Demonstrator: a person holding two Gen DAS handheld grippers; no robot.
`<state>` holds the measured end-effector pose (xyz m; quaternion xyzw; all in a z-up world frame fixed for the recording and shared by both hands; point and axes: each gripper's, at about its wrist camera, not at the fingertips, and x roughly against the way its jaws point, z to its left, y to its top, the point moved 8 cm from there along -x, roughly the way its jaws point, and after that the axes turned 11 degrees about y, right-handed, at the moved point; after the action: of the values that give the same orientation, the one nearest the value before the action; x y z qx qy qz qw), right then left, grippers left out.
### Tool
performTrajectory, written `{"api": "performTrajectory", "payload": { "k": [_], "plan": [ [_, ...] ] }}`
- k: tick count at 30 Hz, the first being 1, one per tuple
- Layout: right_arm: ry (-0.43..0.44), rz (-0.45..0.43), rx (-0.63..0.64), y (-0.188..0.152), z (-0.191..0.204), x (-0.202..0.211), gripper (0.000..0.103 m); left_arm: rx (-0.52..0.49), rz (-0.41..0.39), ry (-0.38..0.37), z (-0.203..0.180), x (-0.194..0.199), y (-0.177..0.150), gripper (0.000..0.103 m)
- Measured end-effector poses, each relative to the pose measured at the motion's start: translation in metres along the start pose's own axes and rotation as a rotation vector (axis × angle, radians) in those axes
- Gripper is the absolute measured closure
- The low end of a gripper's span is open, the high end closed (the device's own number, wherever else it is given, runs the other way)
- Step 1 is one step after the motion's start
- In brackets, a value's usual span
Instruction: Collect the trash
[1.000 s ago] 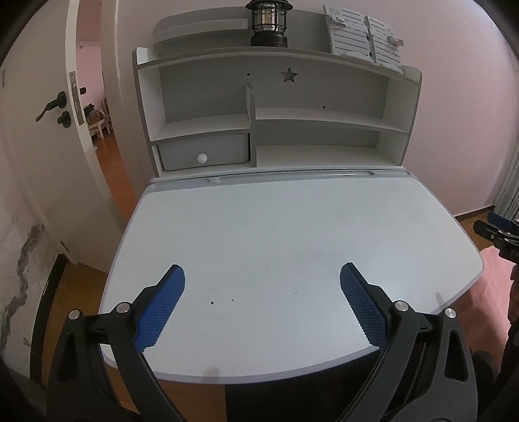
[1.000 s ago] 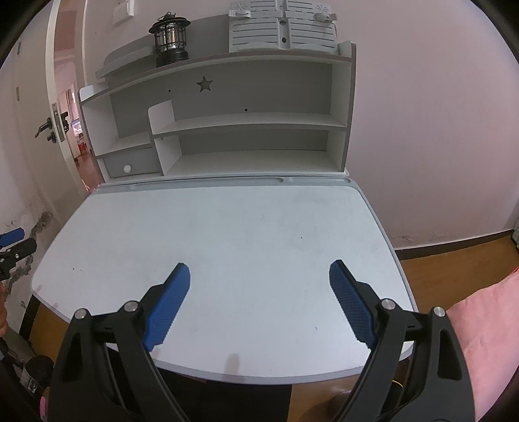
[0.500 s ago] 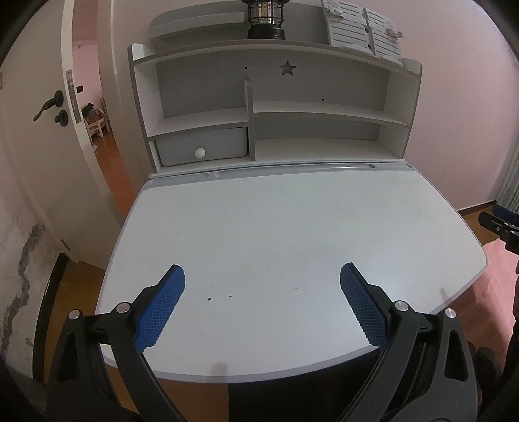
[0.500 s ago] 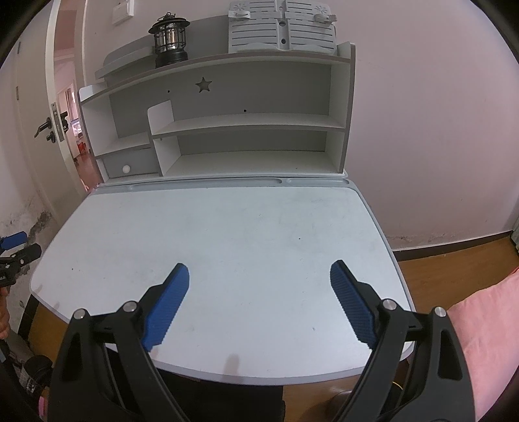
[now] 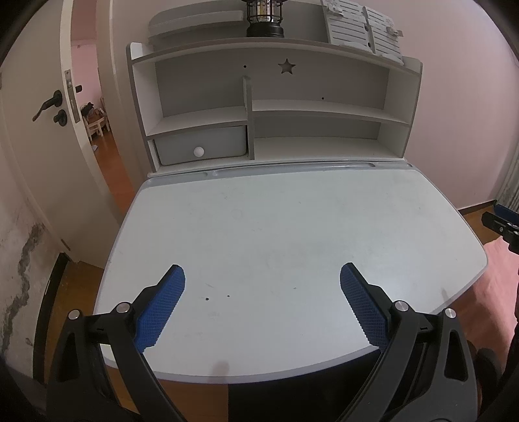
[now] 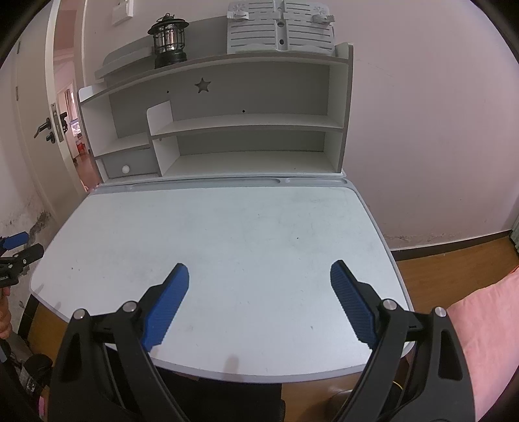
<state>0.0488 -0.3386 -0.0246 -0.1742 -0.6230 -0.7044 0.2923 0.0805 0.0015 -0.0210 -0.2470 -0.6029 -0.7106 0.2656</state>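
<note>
Blue ribbed pads on both tools; left hand-held gripper [image 5: 262, 285] spread wide, nothing between the pads; right hand-held gripper [image 6: 259, 282] likewise wide apart and holding nothing; both angled down over the near edge of the table [image 5: 292, 227], pads above the surface, not touching it.

Just ahead of the left hand-held gripper, between its fingers: a few small dark specks [image 5: 207, 298] on the tabletop, too small to say whether crumbs or marks; one more speck [image 6: 297, 238] ahead of the right hand-held gripper, slightly right of centre; no other trash item can be made out in either view, so where it lies I cannot tell.

Each tool shows at the edge of the other's view, off the table's side edges; part of a hand [image 6: 5, 311] at the far left of the right view.

Further ahead, at the back of the table: white-grey shelf unit [image 5: 275, 107] with a star cut-out; small drawer [image 5: 201, 146] with a round white knob in its lower left bay.

On top of the shelf unit: black lantern [image 6: 169, 42], slatted grey book stand [image 6: 280, 27] to its right.

Beyond, left of the shelf unit: open door [image 5: 42, 107] with a dark handle; pale pink wall [image 6: 421, 113] behind; wood floor [image 6: 454, 250] and pink fabric [image 6: 486, 341] off to the right of the right hand-held gripper.
</note>
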Motion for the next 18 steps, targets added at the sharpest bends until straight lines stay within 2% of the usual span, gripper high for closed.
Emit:
{"api": "performTrajectory", "payload": {
  "k": [18],
  "plan": [
    [0.003, 0.0, 0.0, -0.0006, -0.002, 0.0011, 0.017, 0.003, 0.004, 0.003, -0.0001, -0.0025, -0.0005, 0.009]
  ]
}}
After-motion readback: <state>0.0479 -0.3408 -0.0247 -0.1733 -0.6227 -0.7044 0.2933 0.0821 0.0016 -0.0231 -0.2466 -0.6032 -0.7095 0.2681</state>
